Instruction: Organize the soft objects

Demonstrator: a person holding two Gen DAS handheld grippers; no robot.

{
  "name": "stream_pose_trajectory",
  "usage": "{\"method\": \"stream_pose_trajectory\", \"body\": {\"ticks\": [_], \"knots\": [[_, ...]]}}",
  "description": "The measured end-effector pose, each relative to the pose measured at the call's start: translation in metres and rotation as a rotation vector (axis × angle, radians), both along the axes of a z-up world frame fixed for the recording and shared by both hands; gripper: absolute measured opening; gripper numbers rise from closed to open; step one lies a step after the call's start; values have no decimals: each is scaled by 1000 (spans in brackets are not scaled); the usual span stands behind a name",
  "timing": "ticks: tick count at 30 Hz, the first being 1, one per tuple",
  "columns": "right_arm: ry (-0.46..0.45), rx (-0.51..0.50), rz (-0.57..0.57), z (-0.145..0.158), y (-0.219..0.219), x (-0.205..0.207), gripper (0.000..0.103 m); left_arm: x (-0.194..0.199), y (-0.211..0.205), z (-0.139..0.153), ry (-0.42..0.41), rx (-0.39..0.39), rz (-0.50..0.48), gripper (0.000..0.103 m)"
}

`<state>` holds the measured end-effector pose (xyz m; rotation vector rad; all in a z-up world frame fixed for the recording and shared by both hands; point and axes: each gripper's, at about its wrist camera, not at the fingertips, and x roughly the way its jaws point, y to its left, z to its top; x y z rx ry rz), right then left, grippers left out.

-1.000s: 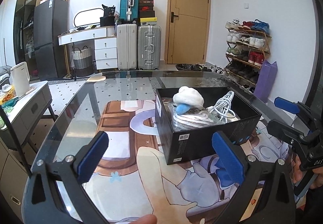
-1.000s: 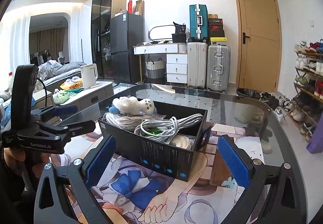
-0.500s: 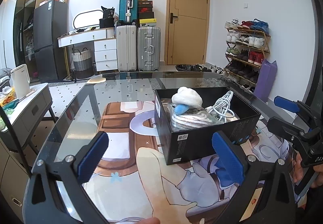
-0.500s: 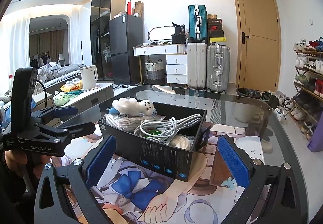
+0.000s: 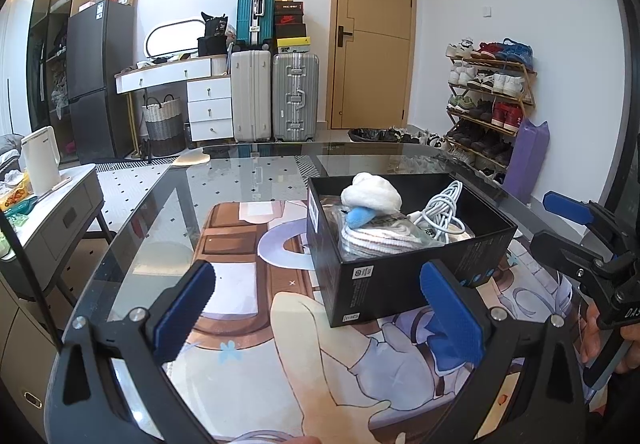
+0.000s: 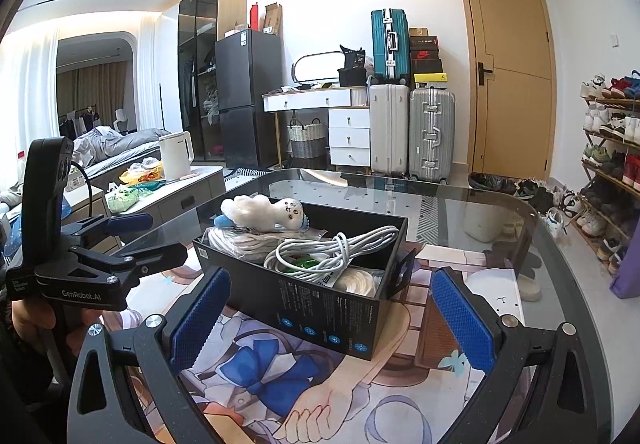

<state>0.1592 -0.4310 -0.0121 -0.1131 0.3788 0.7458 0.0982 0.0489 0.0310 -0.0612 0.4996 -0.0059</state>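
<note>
While both grippers hang empty with jaws spread, the left gripper (image 5: 316,308) and right gripper (image 6: 330,314) flank a black box (image 5: 404,284) of soft objects on the glass table (image 5: 168,228), near its right edge; suitcases (image 5: 276,96) line the far wall.

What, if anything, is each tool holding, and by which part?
Nothing is held: the left tool and right tool are both open and empty, short of the black box.
</note>
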Motion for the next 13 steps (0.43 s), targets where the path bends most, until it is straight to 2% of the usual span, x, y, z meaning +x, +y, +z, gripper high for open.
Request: {"method": "stream_pose_trajectory", "body": {"ticks": [13], "knots": [[0,1,-1,0,0,0,102,0,0,1,-2,-2,-5,103]]}}
